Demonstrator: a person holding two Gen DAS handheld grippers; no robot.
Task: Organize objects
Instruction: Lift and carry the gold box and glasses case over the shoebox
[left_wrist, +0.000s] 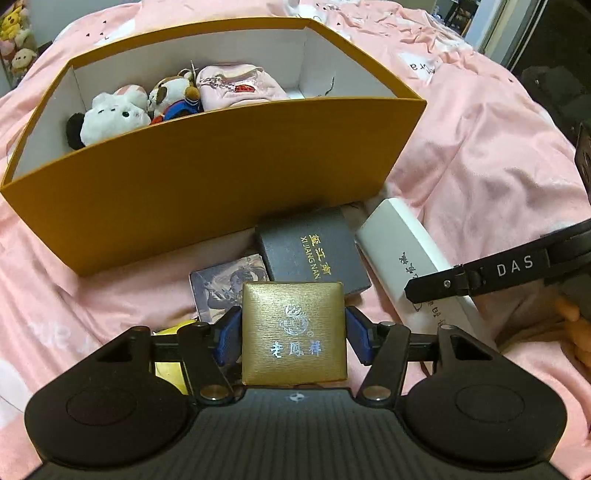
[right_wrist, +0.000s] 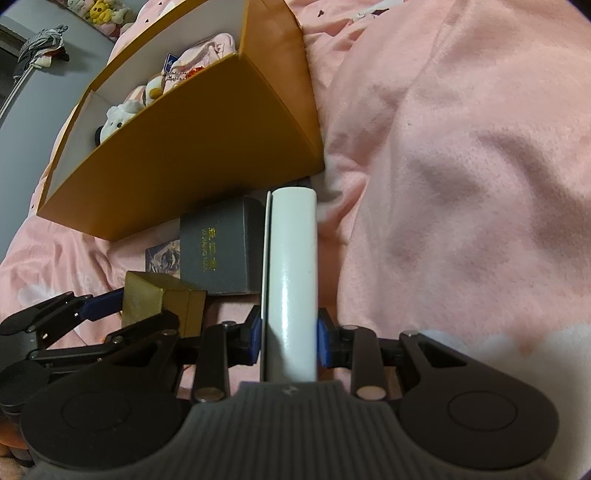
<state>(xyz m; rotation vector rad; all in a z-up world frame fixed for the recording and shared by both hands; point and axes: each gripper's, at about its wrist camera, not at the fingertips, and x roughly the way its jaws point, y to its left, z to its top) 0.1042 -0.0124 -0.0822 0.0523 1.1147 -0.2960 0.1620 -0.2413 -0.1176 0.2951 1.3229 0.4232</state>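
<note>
Pink bed (left_wrist: 480, 155): left claw (left_wrist: 293, 332) grips gold box (left_wrist: 294, 332), right claw (right_wrist: 290, 339) white case (right_wrist: 291, 280).

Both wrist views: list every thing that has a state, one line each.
orange box: open, no lid, plush toys inside
gold box: closed, clamped in left gripper
white case: closed, clamped in right gripper
grey box: closed, lying on the pink blanket
</note>
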